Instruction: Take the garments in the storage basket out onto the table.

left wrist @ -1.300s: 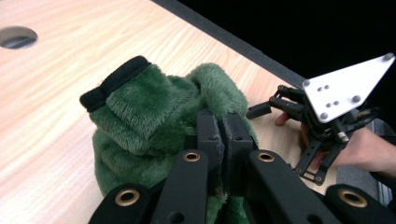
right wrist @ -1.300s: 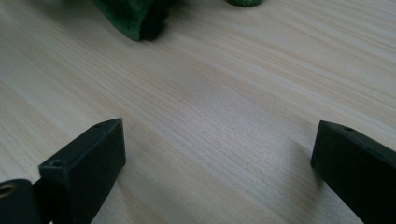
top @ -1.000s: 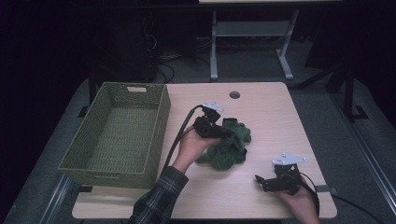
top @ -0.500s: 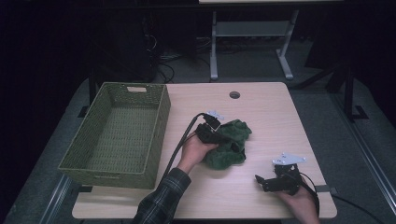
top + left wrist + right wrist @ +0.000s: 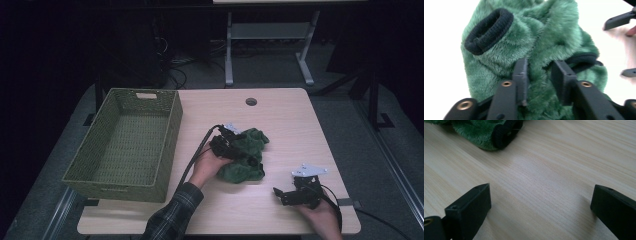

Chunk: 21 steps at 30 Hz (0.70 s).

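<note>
Two parted jaws straddle green fleece garment

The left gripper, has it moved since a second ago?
Yes. The left gripper has sunk toward the table and nearer its front edge, with the green fleece garment; its jaws have just been opening, fleece between them.

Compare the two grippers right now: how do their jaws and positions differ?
The left gripper has green fleece garment between its narrowly parted jaws, which have just been opening; the right gripper stands wide open over bare table. In the high view, the left sits on the garment, the right apart. Both have black jaws.
</note>
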Motion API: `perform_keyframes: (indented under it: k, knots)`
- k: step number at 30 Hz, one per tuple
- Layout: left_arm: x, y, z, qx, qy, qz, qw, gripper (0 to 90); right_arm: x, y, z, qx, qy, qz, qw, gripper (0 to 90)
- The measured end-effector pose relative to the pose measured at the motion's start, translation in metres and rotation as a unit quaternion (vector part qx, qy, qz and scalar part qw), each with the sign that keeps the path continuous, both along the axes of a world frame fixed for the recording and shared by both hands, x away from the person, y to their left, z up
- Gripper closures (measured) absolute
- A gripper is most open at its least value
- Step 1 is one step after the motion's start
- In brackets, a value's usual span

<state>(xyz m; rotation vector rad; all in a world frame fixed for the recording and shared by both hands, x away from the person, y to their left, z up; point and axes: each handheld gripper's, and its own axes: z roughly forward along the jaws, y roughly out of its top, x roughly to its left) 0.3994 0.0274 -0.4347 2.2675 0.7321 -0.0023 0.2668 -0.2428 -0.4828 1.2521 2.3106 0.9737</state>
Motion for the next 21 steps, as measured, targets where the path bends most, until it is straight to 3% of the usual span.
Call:
perform_keyframes:
  k: [2,4,11,18,21]
  knots:
    - [-0.005,0.002,0.009,0.007,-0.012,-0.008,0.9999,60.0,0.000,0.000,0.000,0.000,0.000,0.000,1.0000,2.8]
    - [-0.014,0.003,0.019,0.001,-0.024,-0.016,0.9996,57.6,0.000,0.000,0.000,0.000,0.000,0.000,1.0000,2.7]
    - [-0.038,0.005,0.034,-0.006,-0.030,-0.039,0.9988,58.3,0.000,0.000,0.000,-0.001,0.000,0.001,1.0000,2.7]
    - [-0.062,0.005,0.034,-0.017,-0.035,-0.049,0.9980,64.1,0.000,0.000,0.000,-0.001,0.000,0.000,1.0000,2.7]
    - [-0.070,0.004,0.028,-0.010,-0.035,-0.057,0.9977,64.0,0.000,0.000,0.000,-0.001,0.000,-0.001,1.0000,2.8]
